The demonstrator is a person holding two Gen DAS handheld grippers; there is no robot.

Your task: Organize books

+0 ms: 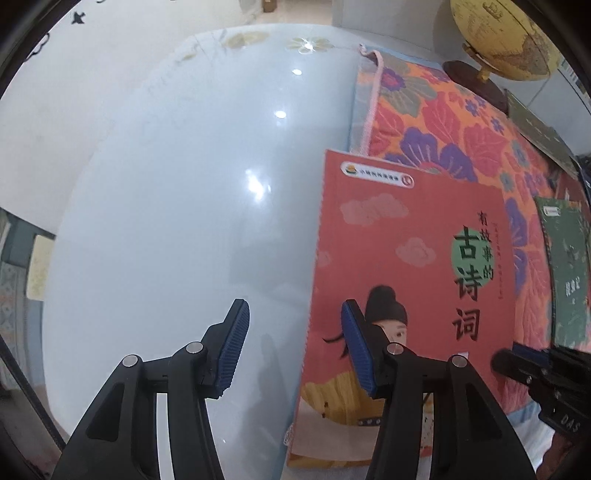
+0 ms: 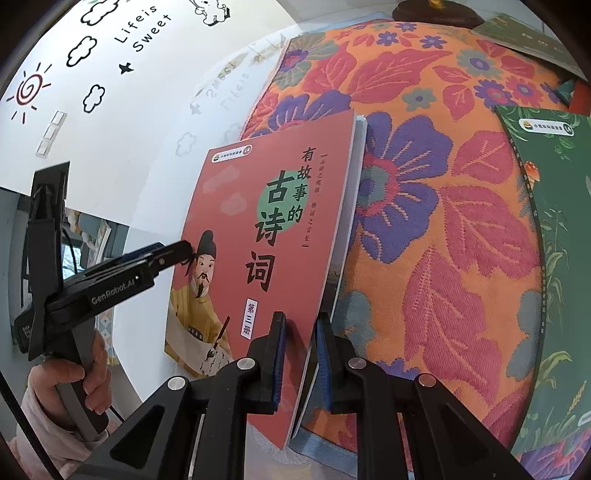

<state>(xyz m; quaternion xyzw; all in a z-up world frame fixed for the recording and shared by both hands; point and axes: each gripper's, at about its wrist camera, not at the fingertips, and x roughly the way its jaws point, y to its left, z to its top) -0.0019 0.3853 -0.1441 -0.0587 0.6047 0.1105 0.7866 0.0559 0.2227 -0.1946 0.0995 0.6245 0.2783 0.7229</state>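
A red picture book (image 1: 406,258) (image 2: 258,236) lies half on the floral cloth (image 1: 443,122) (image 2: 443,229) and half on the pale glossy table (image 1: 184,221). My right gripper (image 2: 301,358) is shut on the book's right edge near the lower corner, and that edge looks slightly raised off the cloth. It shows as a black shape (image 1: 498,363) at the right of the left wrist view. My left gripper (image 1: 295,350) (image 2: 166,253) is open and straddles the book's left edge, one pad over the cover, the other over the table; its tip reaches that edge.
A green book (image 1: 569,273) (image 2: 554,258) lies on the cloth to the right. Another green book (image 1: 535,129) (image 2: 528,37) rests at the back by a globe (image 1: 506,37) on a dark base (image 2: 436,14). A hand (image 2: 74,384) holds the left gripper's handle. A doodled white wall (image 2: 140,33) stands behind.
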